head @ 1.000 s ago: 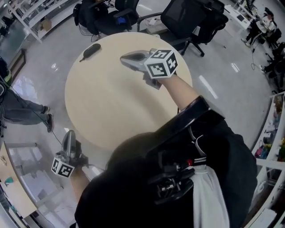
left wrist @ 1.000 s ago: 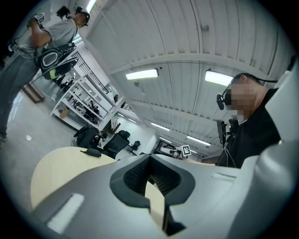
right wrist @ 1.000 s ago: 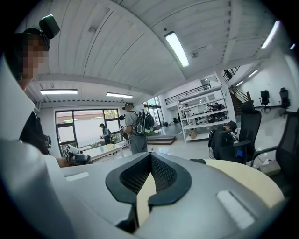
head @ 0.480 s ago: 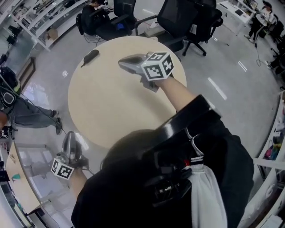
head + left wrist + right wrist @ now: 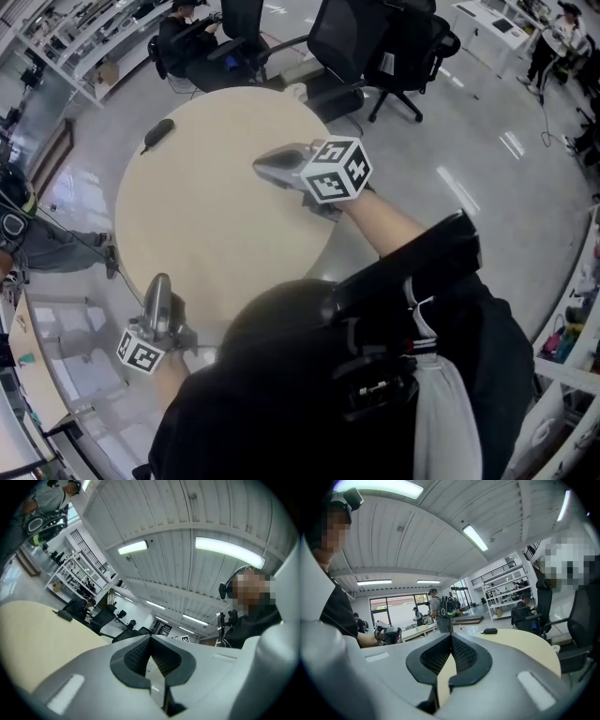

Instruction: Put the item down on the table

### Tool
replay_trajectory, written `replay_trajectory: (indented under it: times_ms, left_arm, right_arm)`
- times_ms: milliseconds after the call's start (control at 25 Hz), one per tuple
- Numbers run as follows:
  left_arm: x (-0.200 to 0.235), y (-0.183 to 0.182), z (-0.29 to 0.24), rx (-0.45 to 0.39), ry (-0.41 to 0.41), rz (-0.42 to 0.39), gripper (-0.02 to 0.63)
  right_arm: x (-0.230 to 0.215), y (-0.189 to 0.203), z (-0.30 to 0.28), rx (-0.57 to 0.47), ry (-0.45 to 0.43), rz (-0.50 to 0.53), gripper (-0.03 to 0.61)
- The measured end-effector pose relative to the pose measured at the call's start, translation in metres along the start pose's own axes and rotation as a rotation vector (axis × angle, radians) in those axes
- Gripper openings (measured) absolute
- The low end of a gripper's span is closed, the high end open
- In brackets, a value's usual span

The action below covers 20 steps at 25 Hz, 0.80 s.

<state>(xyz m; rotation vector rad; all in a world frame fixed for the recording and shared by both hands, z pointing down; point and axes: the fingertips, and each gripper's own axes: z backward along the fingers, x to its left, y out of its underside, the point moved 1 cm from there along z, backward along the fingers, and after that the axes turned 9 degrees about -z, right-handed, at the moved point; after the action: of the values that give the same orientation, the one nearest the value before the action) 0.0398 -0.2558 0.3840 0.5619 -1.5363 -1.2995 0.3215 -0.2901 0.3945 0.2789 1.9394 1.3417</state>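
1. Clearly, the jaws of the right gripper (image 5: 451, 639) are pressed together at their tips. Nothing sits between the ribbed pads; only a pale strip of the table surface shows through the small gap under them.
2. Likewise, the left gripper (image 5: 150, 639) has its jaws fully closed and empty. It is tilted upward, so behind the jaws we see mostly ceiling lights.
3. From the head view, the right gripper hangs over the right part of the round table (image 5: 206, 225). We cannot tell whether it touches the surface. The left gripper is held off the table, above the floor just beside the near left edge.
4. The dark item (image 5: 157, 131) lies on the table near the far left edge, well apart from both grippers. The right gripper view shows it resting flat on the tabletop with nothing around it. It is too small for us to say what kind of thing it is.
5. We judge that the putting down is already done, because the item rests alone on the table and no jaw touches it. What is left, in our opinion, is at most to take the arms away from the table.
6. Farther out, black office chairs (image 5: 375, 47) stand behind the table, and a person stands on the floor at the left.
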Motion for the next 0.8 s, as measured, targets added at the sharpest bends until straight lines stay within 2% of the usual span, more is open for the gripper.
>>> replay_trajectory:
  times_ms: [200,360,520,640,800]
  left_arm:
    - [-0.027,0.013,-0.023,0.053,0.02,-0.033,-0.002]
    - [-0.026,0.004,-0.012,0.029,0.023,-0.062,-0.002]
    - [-0.025,0.003,0.002,0.031,0.05,-0.077,-0.002]
    - [-0.01,-0.007,0.026,0.04,0.055,-0.088,-0.002]
    - [0.026,-0.025,0.059,0.014,0.014,-0.086,-0.002]
  right_arm:
    - [0.006,0.003,0.024,-0.021,-0.037,-0.02,0.014]
    - [0.029,0.008,0.023,-0.033,-0.053,-0.026,0.014]
    - [0.055,0.016,0.022,-0.069,-0.031,-0.029,0.012]
    - [0.079,0.021,0.0,-0.071,-0.016,-0.006,0.012]
    - [0.105,0.004,-0.048,-0.069,-0.045,0.04,0.012]
